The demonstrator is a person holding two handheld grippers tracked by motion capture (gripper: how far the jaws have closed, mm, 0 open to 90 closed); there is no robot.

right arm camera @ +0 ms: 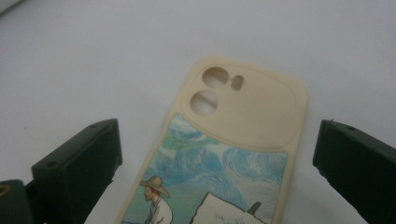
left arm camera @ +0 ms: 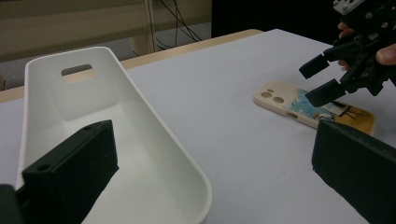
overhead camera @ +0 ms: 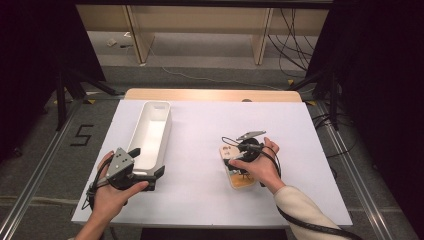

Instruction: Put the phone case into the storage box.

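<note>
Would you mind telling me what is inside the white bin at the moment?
The white bin looks empty: its bare floor and handle cutout show. The left gripper has one jaw in front of the near part of the floor, so that patch is hidden.

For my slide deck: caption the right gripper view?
Open right gripper straddling a cream phone case lying flat on the white table.

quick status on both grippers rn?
Left gripper: open, holding nothing, one jaw inside the white tray, the other outside it.
Right gripper: open, jaws on either side of the phone case, not gripping it.
</note>
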